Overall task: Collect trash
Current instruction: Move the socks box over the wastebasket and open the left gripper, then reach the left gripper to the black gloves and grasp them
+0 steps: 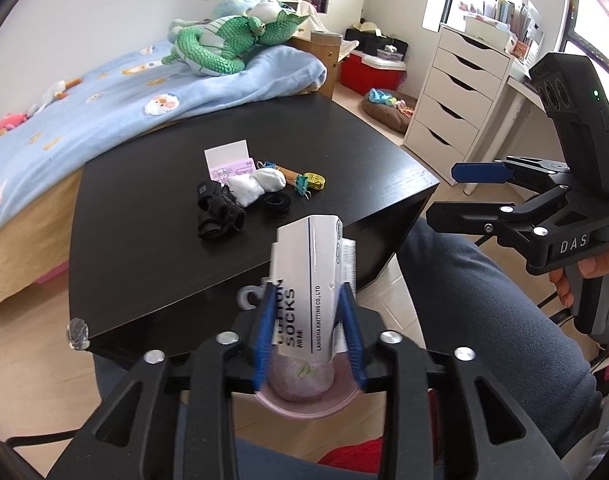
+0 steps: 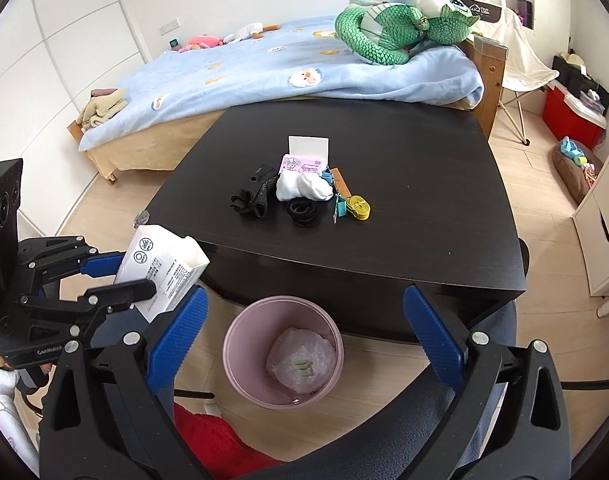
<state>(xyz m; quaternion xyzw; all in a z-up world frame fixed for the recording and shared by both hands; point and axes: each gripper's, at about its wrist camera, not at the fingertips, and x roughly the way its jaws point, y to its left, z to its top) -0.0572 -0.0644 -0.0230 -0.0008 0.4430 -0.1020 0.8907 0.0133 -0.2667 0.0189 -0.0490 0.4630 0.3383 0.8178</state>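
A white sock package [image 1: 308, 264] printed "SOCKS" stands upright between the blue fingers [image 1: 264, 320] of my left gripper [image 1: 307, 286], right above the pink bin [image 1: 304, 412]. The pads stand a little apart from it, and its lower part is blurred. The right wrist view shows the same package [image 2: 164, 264] in the left gripper [image 2: 136, 276], left of the bin [image 2: 232, 360]. Crumpled clear plastic [image 2: 302, 364] lies in the bin. My right gripper [image 2: 304, 294] hangs wide open and empty over the bin, at the table's near edge.
On the black table [image 2: 424, 220] lie a pink card [image 2: 304, 166], white socks [image 2: 302, 188], black fabric [image 2: 252, 198], a black hair tie [image 2: 302, 210], binder clips and a yellow tape [image 2: 358, 207]. A bed stands behind, white drawers [image 1: 456, 92] to the right. The person's leg [image 1: 484, 320] is beside the bin.
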